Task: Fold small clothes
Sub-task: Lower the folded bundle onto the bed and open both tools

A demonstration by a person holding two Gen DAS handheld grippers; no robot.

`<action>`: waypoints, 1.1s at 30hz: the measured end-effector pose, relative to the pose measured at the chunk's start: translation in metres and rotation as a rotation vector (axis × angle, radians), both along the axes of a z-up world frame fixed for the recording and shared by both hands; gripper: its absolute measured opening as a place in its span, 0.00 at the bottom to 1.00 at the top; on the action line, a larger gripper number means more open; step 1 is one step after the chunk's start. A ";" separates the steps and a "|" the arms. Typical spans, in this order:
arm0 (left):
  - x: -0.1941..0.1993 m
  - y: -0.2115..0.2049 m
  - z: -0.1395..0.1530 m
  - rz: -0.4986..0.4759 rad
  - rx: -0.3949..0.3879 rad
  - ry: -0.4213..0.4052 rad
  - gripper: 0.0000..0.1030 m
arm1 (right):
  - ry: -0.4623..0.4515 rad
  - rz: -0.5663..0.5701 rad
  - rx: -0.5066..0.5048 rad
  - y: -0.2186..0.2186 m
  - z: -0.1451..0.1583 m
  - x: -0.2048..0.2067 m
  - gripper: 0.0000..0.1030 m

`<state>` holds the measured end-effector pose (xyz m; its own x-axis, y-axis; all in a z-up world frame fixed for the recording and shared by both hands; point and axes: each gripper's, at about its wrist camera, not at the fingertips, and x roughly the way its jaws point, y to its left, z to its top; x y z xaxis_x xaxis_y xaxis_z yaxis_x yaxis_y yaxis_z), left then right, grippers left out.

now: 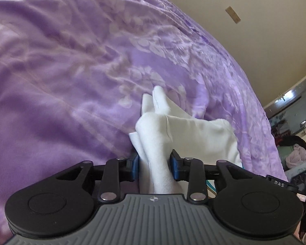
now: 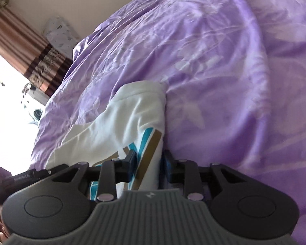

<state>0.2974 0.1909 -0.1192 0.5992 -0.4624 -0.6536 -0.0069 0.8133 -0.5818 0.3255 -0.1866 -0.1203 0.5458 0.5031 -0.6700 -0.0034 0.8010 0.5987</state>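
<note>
A small white garment (image 1: 193,130) lies bunched on the purple bedspread (image 1: 71,71). A thick fold of it stands between the blue pads (image 1: 135,164) of my left gripper (image 1: 155,164); the jaws stand apart and the cloth is not pinched thin. In the right wrist view the same garment (image 2: 128,114) shows teal and tan stripes. Its striped edge runs between the jaws of my right gripper (image 2: 149,163), and a dark gap shows beside the right pad (image 2: 166,163). Both grippers sit low over the bed.
The bedspread (image 2: 224,71) fills most of both views. A cream wall with a switch plate (image 1: 233,14) lies beyond the bed's right edge. A striped curtain (image 2: 30,47) and a bright window are at the left. Room clutter (image 1: 295,153) sits at the far right.
</note>
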 end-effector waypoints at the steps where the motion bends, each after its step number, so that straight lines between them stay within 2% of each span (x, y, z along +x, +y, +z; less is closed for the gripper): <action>1: -0.004 0.003 0.005 0.015 0.009 0.001 0.45 | -0.005 -0.011 -0.016 -0.001 0.004 -0.003 0.28; 2: -0.007 0.004 0.011 0.031 0.014 0.005 0.49 | -0.013 -0.021 -0.035 -0.002 0.009 -0.007 0.29; 5: -0.022 0.009 0.029 0.069 0.027 0.008 0.48 | -0.032 -0.055 -0.068 -0.008 0.028 -0.023 0.32; 7: -0.040 0.005 0.043 0.078 0.075 -0.001 0.48 | -0.044 -0.060 -0.086 -0.011 0.041 -0.038 0.32; 11: -0.078 -0.018 0.072 0.040 0.192 -0.043 0.43 | -0.084 -0.025 -0.114 -0.002 0.068 -0.078 0.32; 16: -0.135 -0.051 0.097 -0.031 0.286 -0.140 0.38 | -0.155 0.041 -0.245 0.023 0.090 -0.140 0.32; 21: -0.176 -0.069 0.090 -0.051 0.385 -0.170 0.37 | -0.195 0.075 -0.338 0.041 0.090 -0.191 0.32; 24: -0.185 -0.072 0.076 -0.069 0.421 -0.136 0.29 | -0.205 0.087 -0.372 0.049 0.085 -0.210 0.32; 27: -0.187 -0.074 0.063 -0.063 0.478 -0.111 0.26 | -0.172 0.106 -0.388 0.057 0.070 -0.219 0.27; 30: -0.184 -0.070 0.048 -0.057 0.482 -0.068 0.26 | -0.183 0.135 -0.463 0.067 0.055 -0.225 0.26; 33: -0.181 -0.068 0.037 -0.063 0.482 -0.044 0.28 | -0.155 0.144 -0.468 0.067 0.035 -0.224 0.26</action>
